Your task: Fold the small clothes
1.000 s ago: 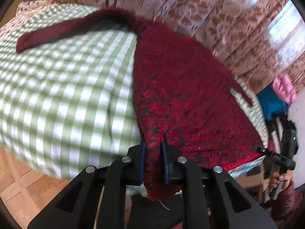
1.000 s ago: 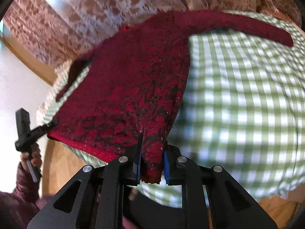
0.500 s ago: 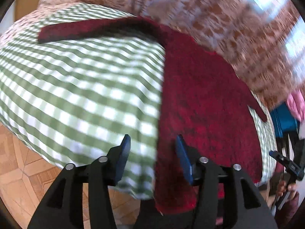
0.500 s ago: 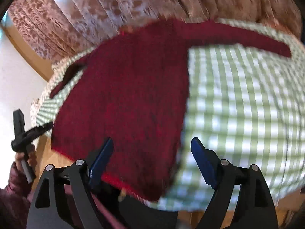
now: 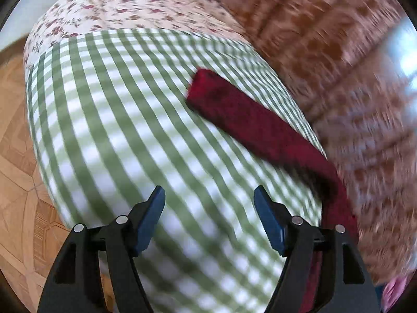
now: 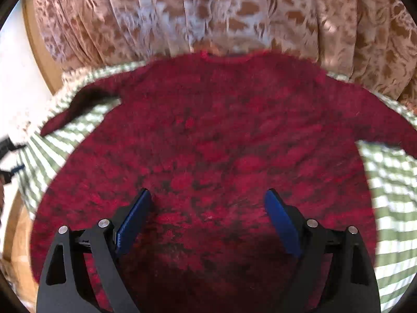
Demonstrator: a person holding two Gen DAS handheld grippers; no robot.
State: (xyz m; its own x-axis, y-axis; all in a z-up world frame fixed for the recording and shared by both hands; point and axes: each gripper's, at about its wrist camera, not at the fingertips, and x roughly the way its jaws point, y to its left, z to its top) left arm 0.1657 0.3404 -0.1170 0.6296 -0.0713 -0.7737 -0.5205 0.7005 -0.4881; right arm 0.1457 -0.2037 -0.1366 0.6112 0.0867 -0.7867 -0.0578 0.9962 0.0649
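A dark red knitted sweater point(image 6: 221, 140) lies spread flat on a green-and-white checked cloth point(image 6: 391, 195), neckline towards the curtain. My right gripper point(image 6: 208, 203) hovers over the sweater's body, its jaws opening wide with nothing gripped. In the left wrist view one long red sleeve point(image 5: 250, 122) stretches across the checked cloth point(image 5: 117, 130) to the upper right of my left gripper point(image 5: 209, 203). That gripper's jaws are opening, with only bare cloth under them. The sweater's other sleeve point(image 6: 78, 107) lies at the left.
A brown patterned curtain point(image 6: 208, 13) hangs behind the bed. A floral sheet point(image 5: 104, 10) covers the far end, and wooden parquet floor point(image 5: 15, 182) shows at the left. The other gripper point(image 6: 7, 151) shows blurred at the left edge.
Both grippers let go of the sweater's hem and opened wide. The left one swung away to the sleeve side, the right one moved over the sweater's body.
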